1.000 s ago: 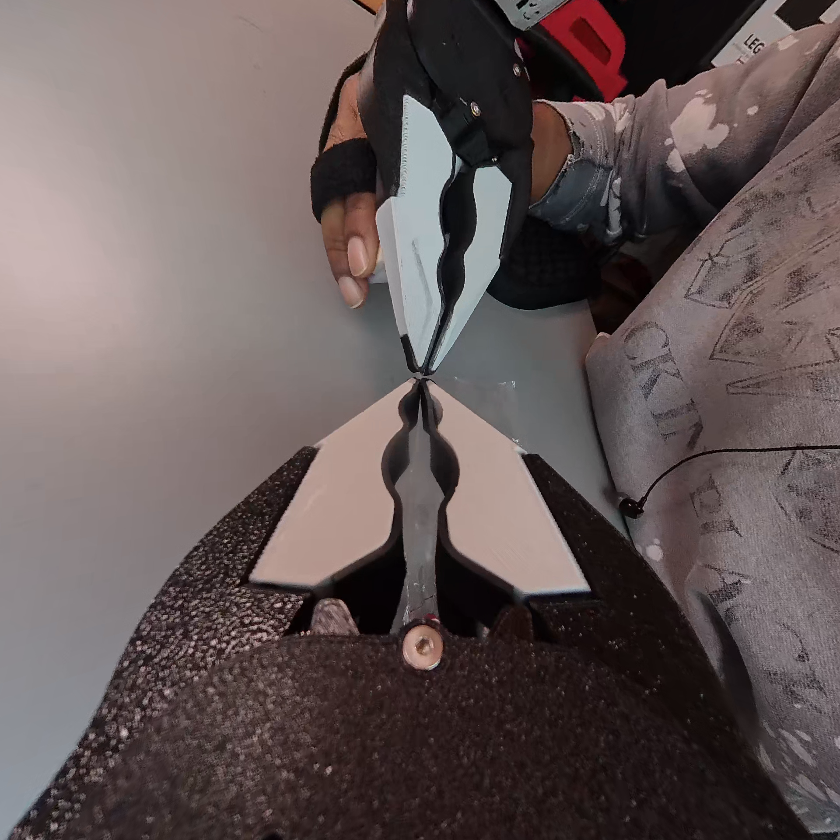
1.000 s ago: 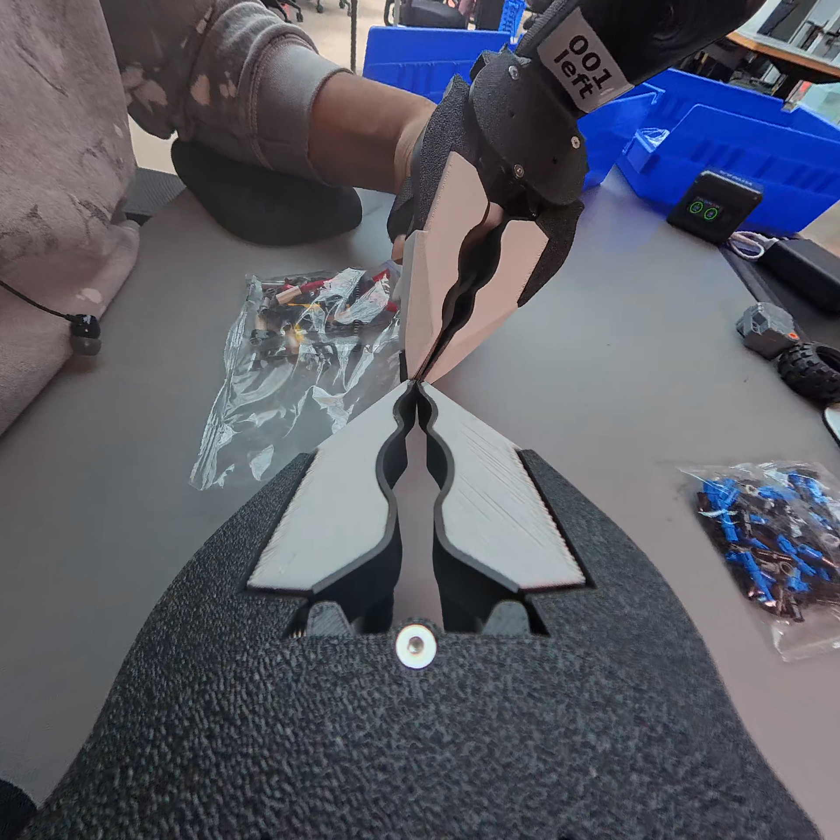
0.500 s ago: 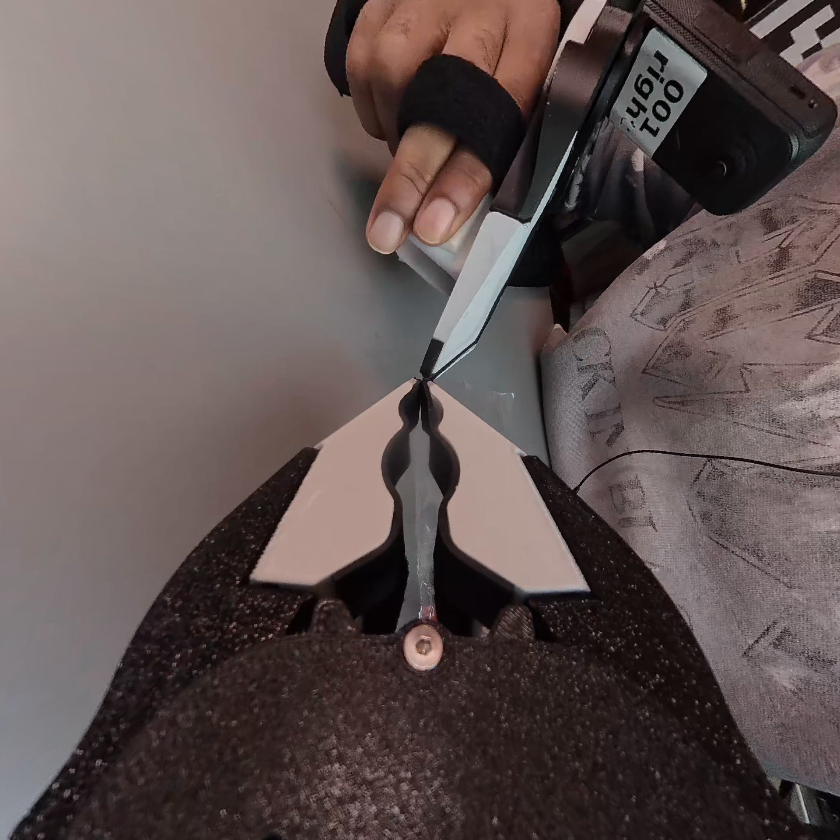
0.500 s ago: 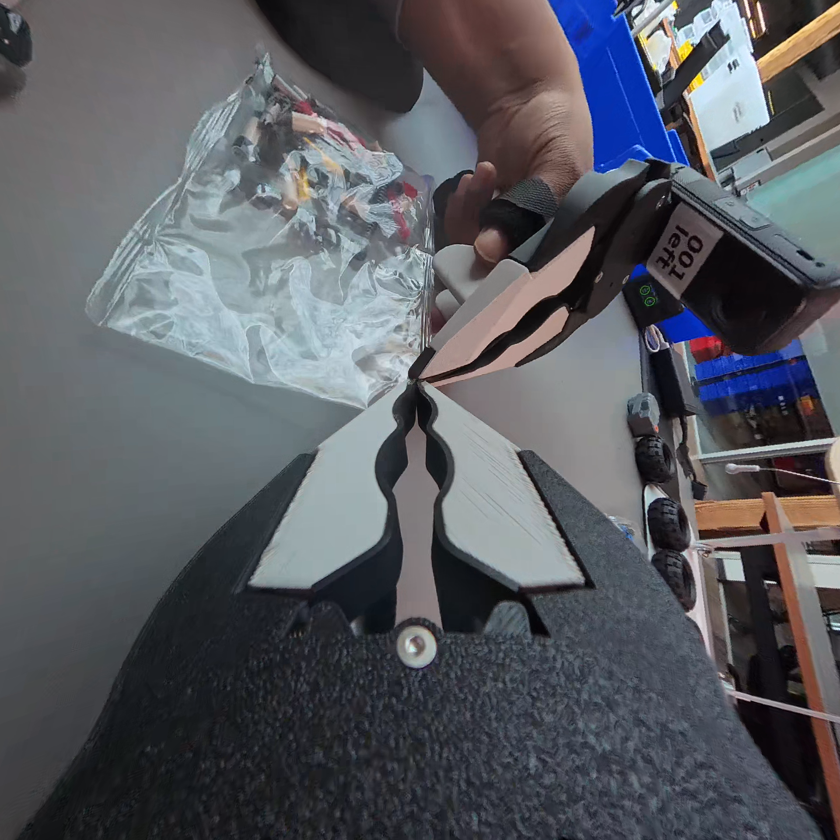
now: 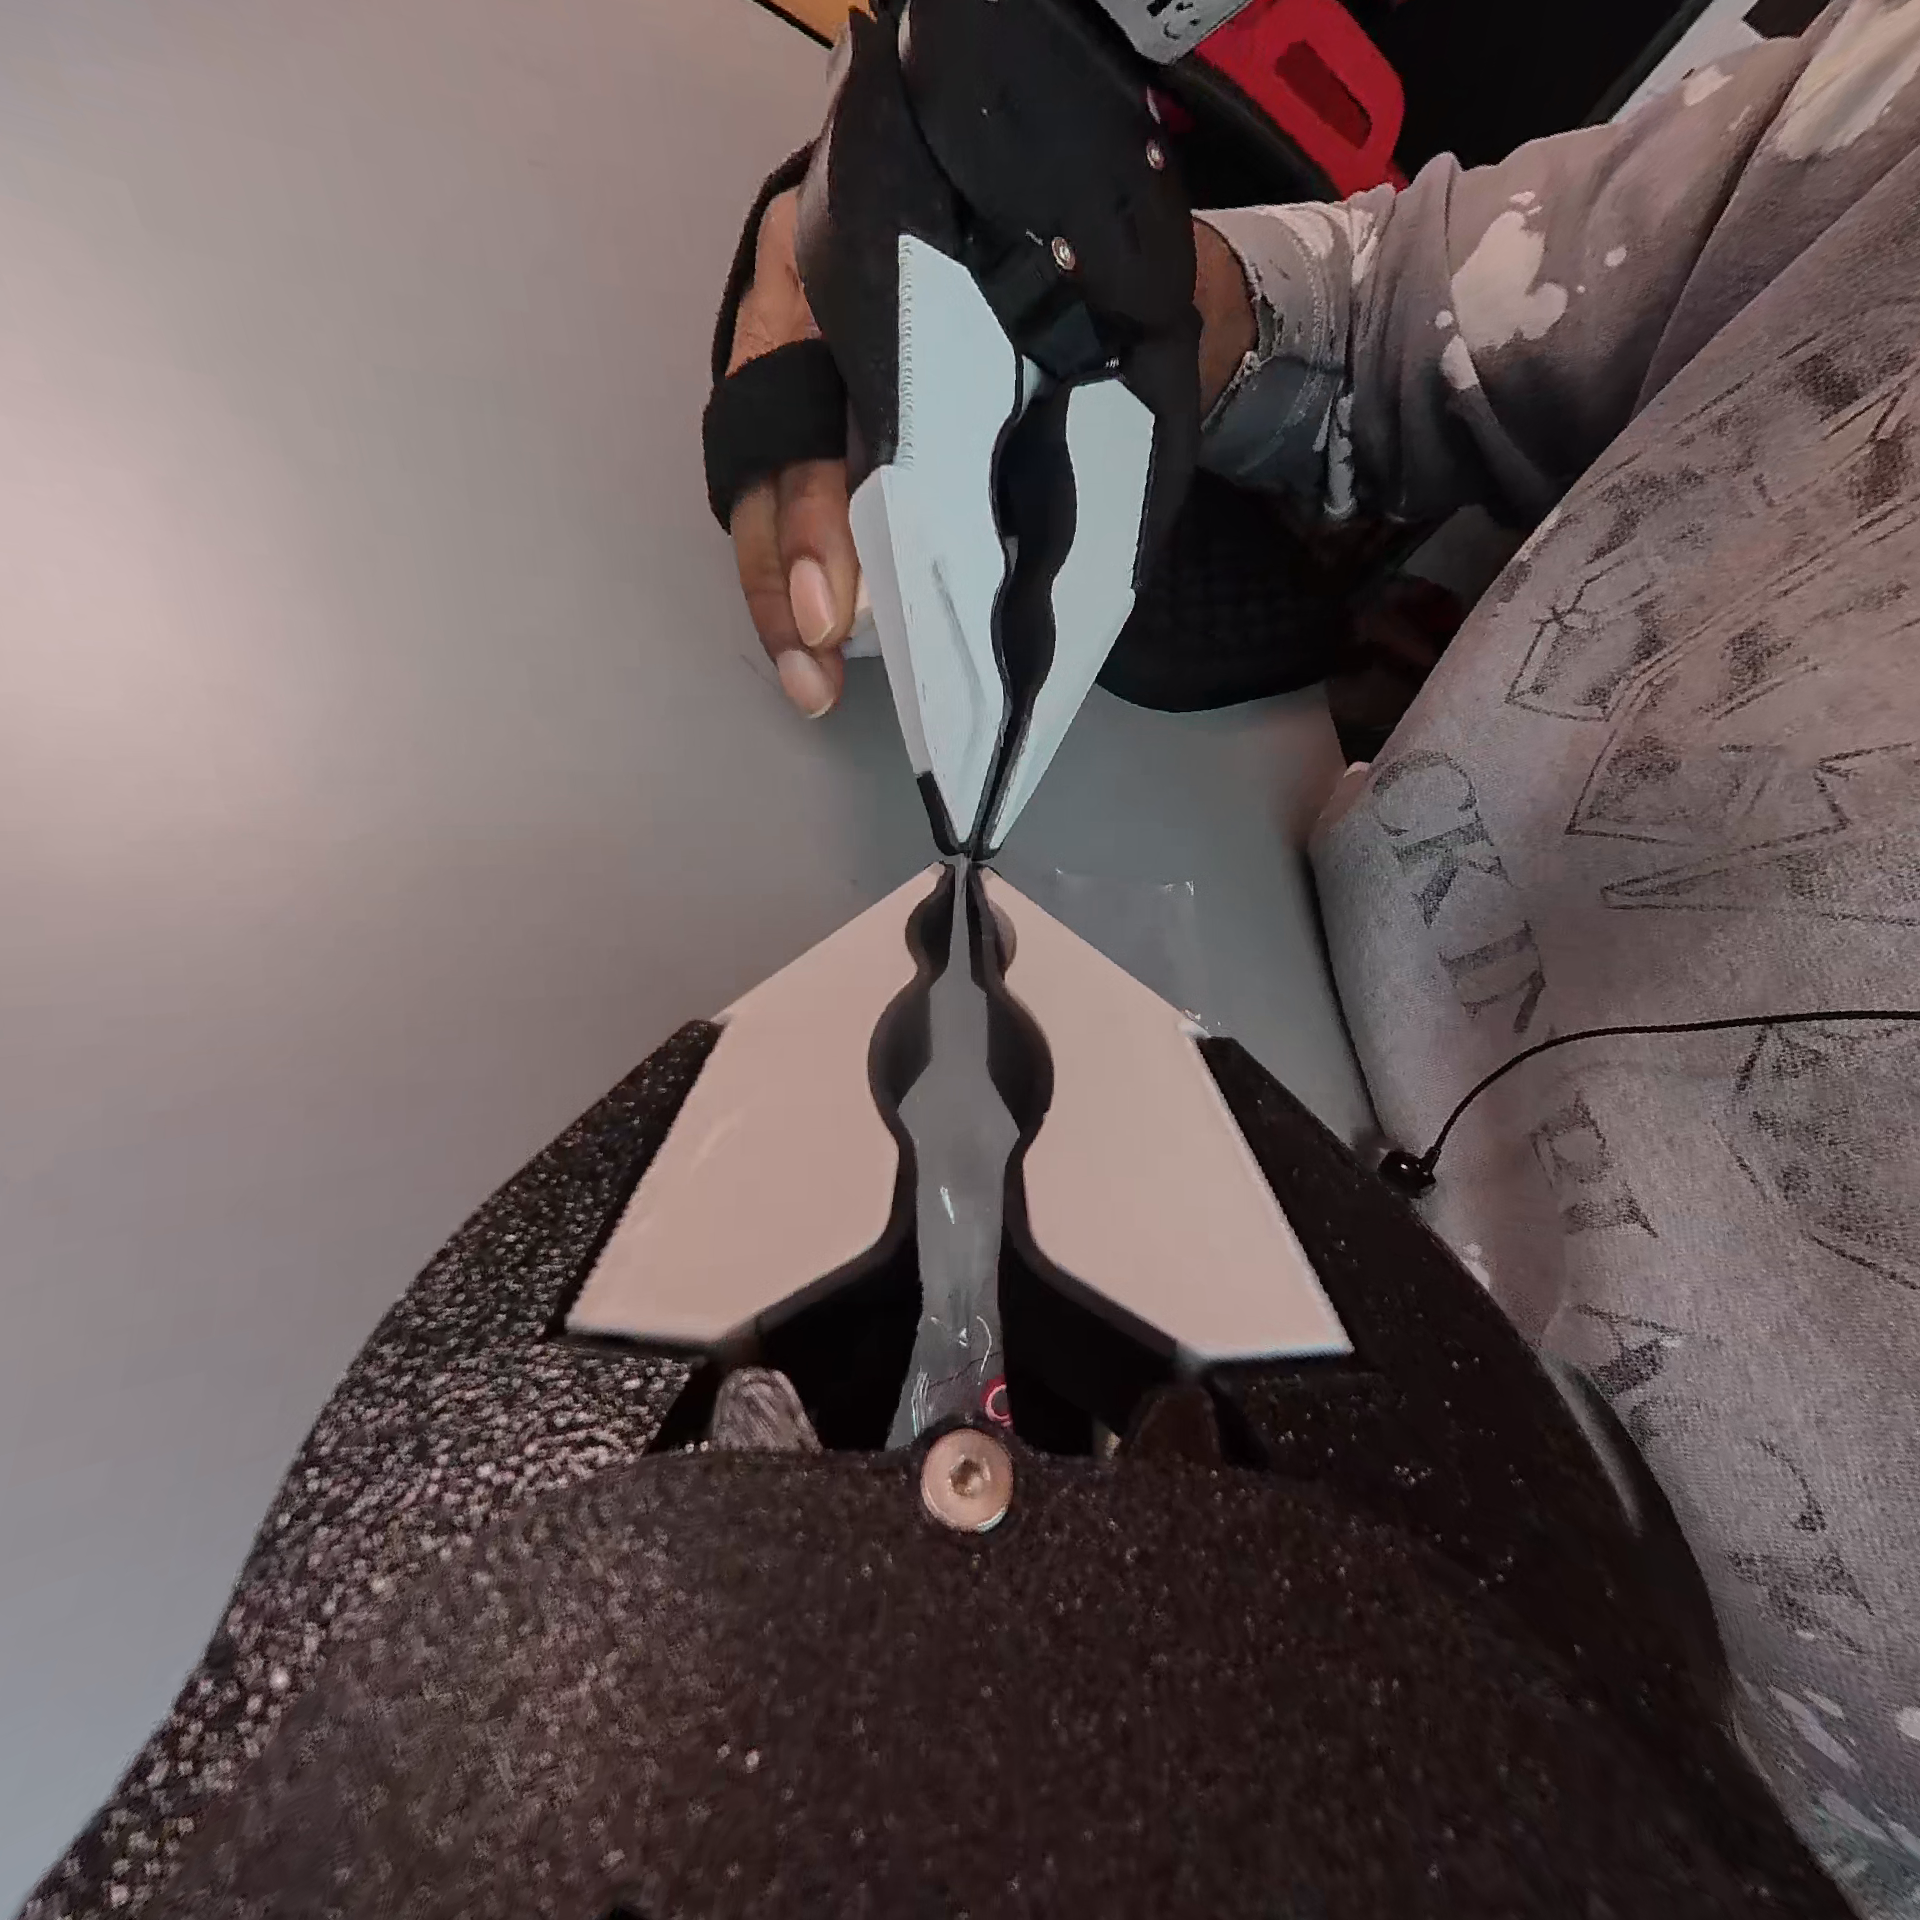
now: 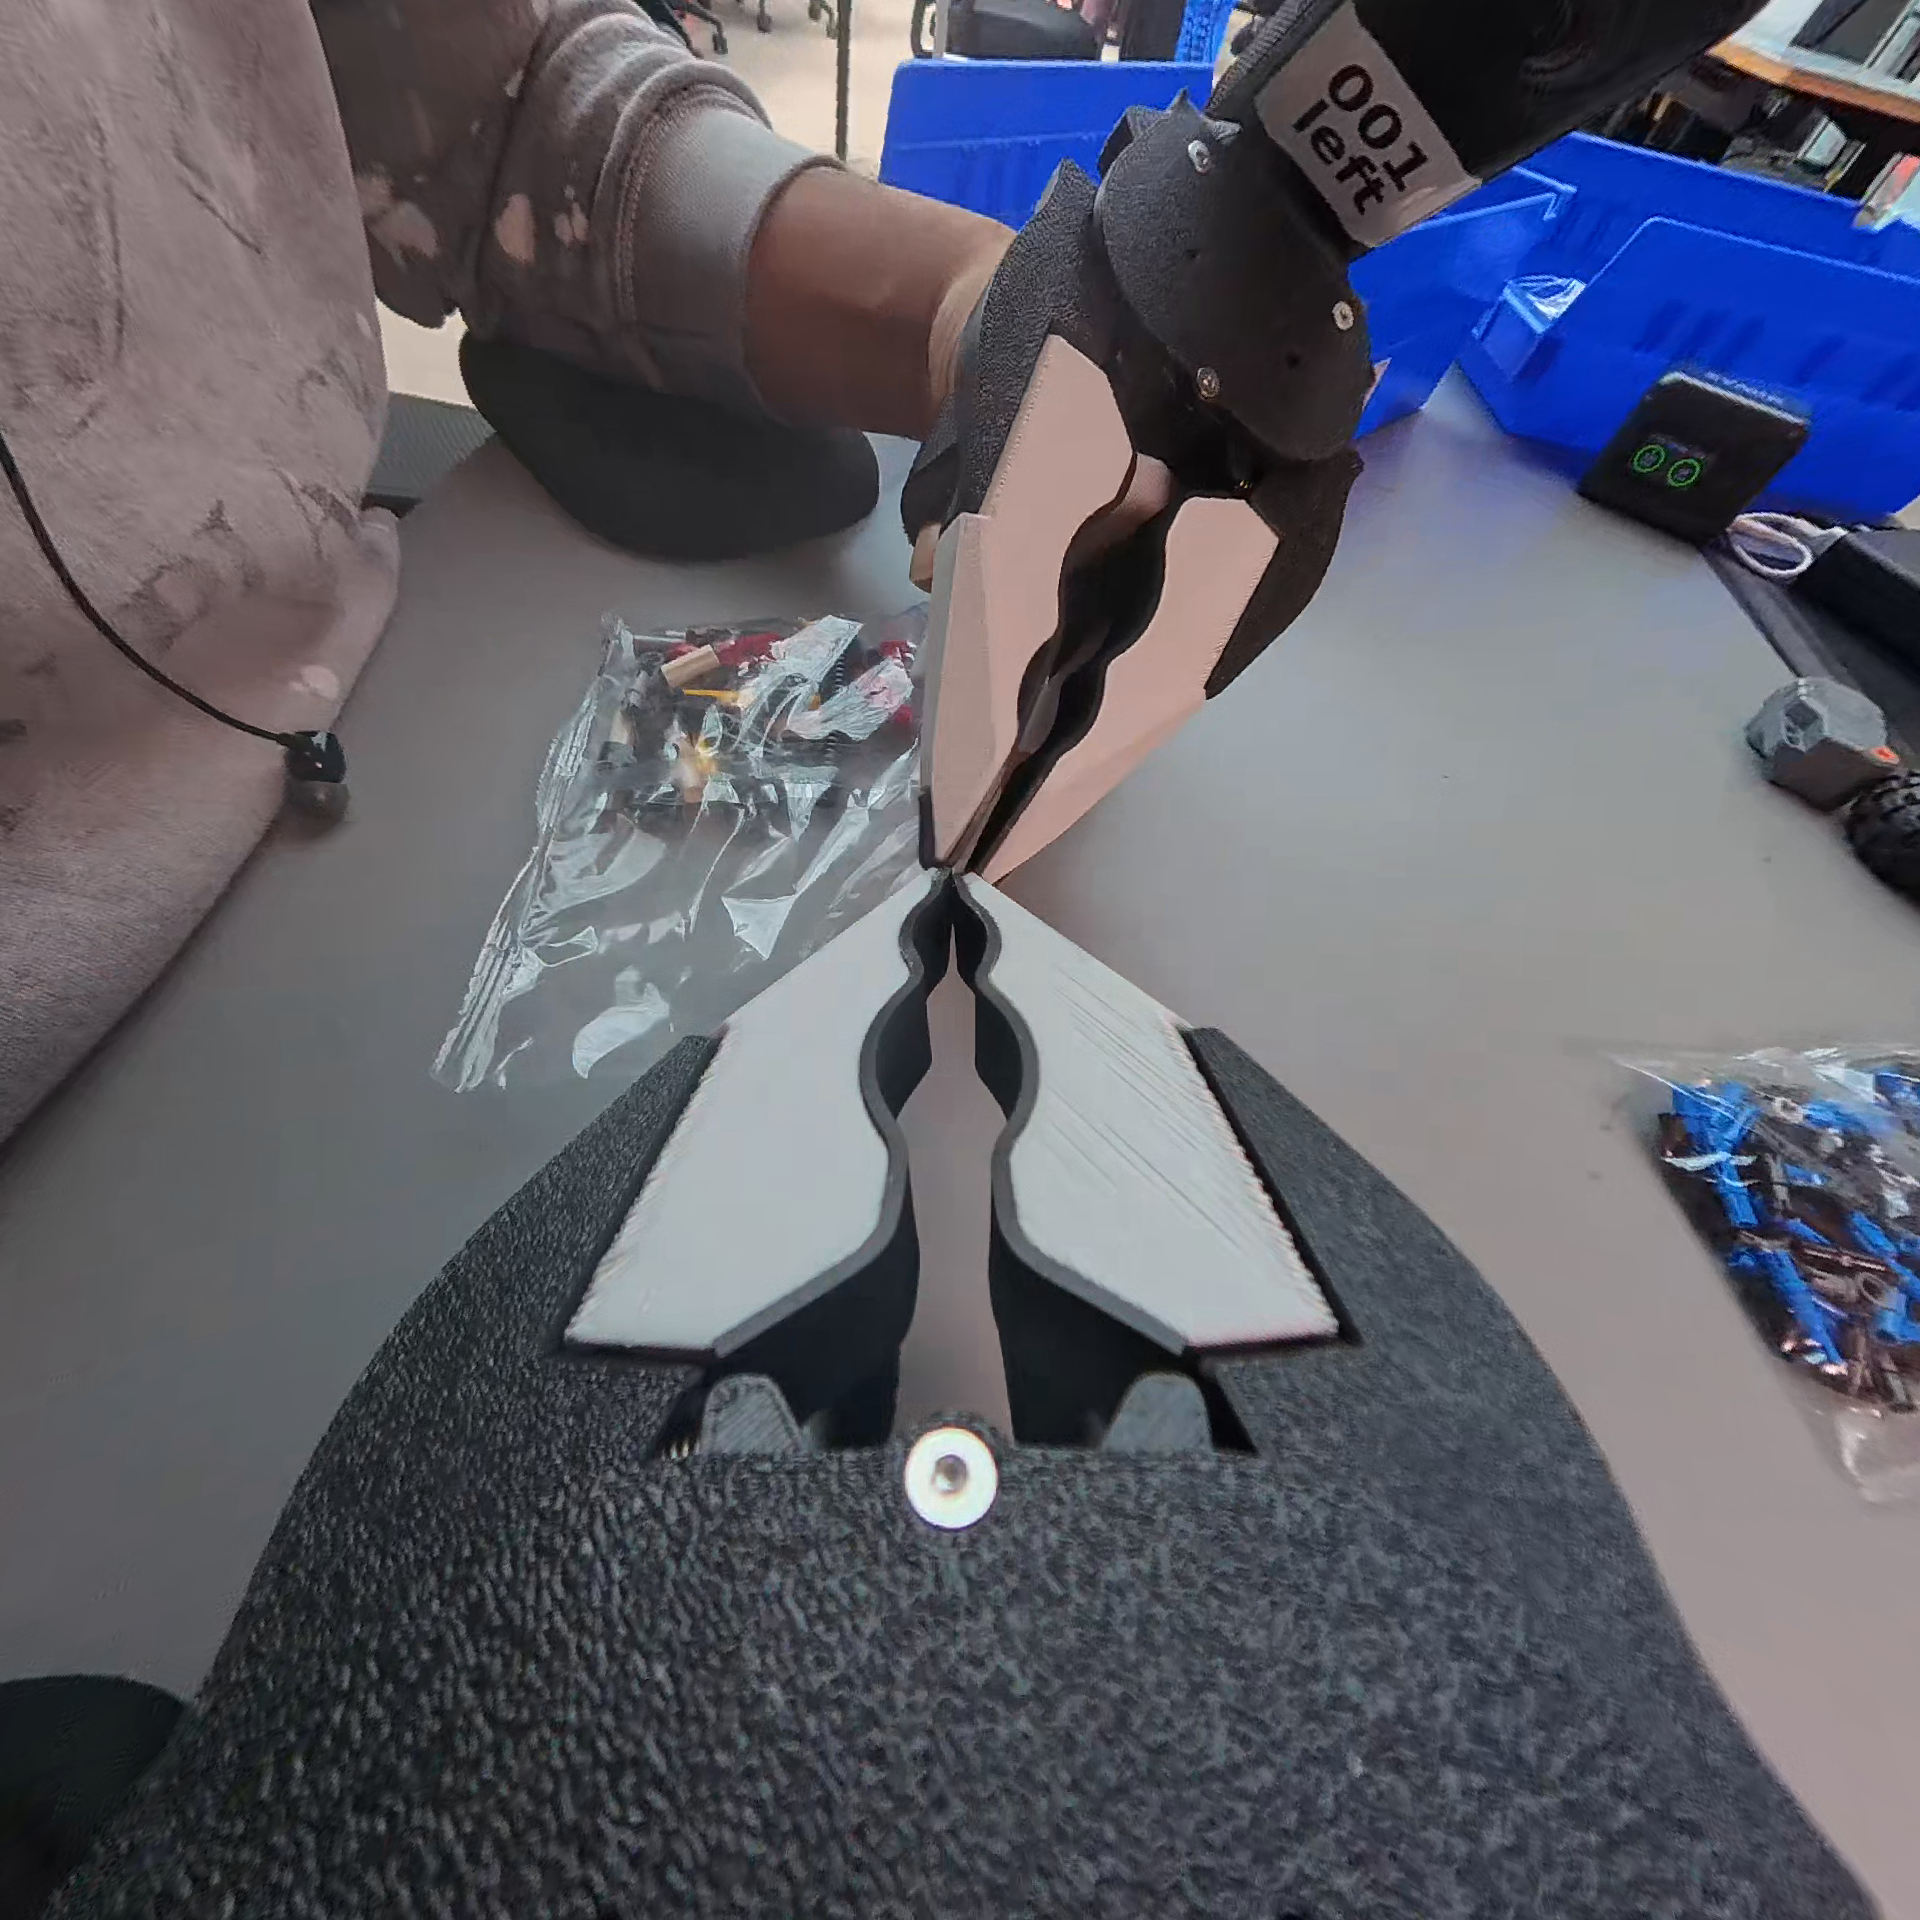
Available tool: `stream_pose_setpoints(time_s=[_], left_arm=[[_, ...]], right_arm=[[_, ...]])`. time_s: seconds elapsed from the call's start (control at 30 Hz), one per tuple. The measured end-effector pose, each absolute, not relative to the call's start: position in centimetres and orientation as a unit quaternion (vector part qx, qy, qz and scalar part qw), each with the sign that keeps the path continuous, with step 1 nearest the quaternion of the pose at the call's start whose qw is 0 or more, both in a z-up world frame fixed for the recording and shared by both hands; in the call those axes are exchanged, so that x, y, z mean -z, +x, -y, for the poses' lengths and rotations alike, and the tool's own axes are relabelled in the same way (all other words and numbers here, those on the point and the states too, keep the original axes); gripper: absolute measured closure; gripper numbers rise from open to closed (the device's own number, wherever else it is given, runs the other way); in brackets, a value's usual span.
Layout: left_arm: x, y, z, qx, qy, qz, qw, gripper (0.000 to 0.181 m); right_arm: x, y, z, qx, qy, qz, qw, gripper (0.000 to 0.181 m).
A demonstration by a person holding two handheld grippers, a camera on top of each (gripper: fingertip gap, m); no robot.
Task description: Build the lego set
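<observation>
A clear plastic bag (image 6: 675,831) of mixed red, black and tan lego parts lies on the grey table (image 6: 1403,831). My left gripper (image 5: 961,878) and my right gripper (image 6: 951,891) are both shut and meet tip to tip at the bag's right edge, pinching the plastic there. Clear plastic (image 5: 1127,904) shows beside the left tips and through the gap between the left fingers. In the left wrist view the right gripper (image 5: 966,836) points down at me, with a hand behind it. In the right wrist view the left gripper (image 6: 951,857) comes down from the upper right.
A second clear bag (image 6: 1787,1195) of blue and black parts lies at the right. Blue bins (image 6: 1714,291), a black device (image 6: 1694,447), a grey block (image 6: 1818,743) and a tyre (image 6: 1886,821) stand at the far right. The person's grey sweatshirt (image 5: 1662,935) is close by. Only a small space, under 4 cm, lies between the two pairs of fingers. From either gripper's tips it is about 35 cm to the grey block (image 6: 1818,743).
Half a second ago the right gripper was twisted sideways against the left one. It has turned back, so both now stand as they did one second ago, tips still together.
</observation>
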State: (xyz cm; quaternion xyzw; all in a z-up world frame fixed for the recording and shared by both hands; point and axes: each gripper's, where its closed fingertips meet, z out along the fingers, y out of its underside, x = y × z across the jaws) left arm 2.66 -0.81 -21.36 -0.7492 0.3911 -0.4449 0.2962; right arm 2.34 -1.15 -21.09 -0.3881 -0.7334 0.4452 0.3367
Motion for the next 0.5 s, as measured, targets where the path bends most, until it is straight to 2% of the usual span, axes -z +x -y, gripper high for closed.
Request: stream_pose_setpoints(time_s=[0.33, 0.43, 0.5], left_arm=[[21.2, 3.0, 0.4, 0.440, -0.750, -0.382, 0.312, 0.181], [21.8, 3.2, 0.5, 0.450, -0.766, -0.364, 0.279, 0.181], [22.3, 3.2, 0.7, 0.489, -0.775, -0.329, 0.229, 0.181]], right_arm=[[21.2, 2.7, 0.9, -0.477, -0.435, 0.713, 0.274, 0.181], [21.8, 2.8, 0.9, -0.465, -0.440, 0.722, 0.263, 0.181], [22.3, 2.8, 1.2, -0.426, -0.406, 0.751, 0.299, 0.181]])
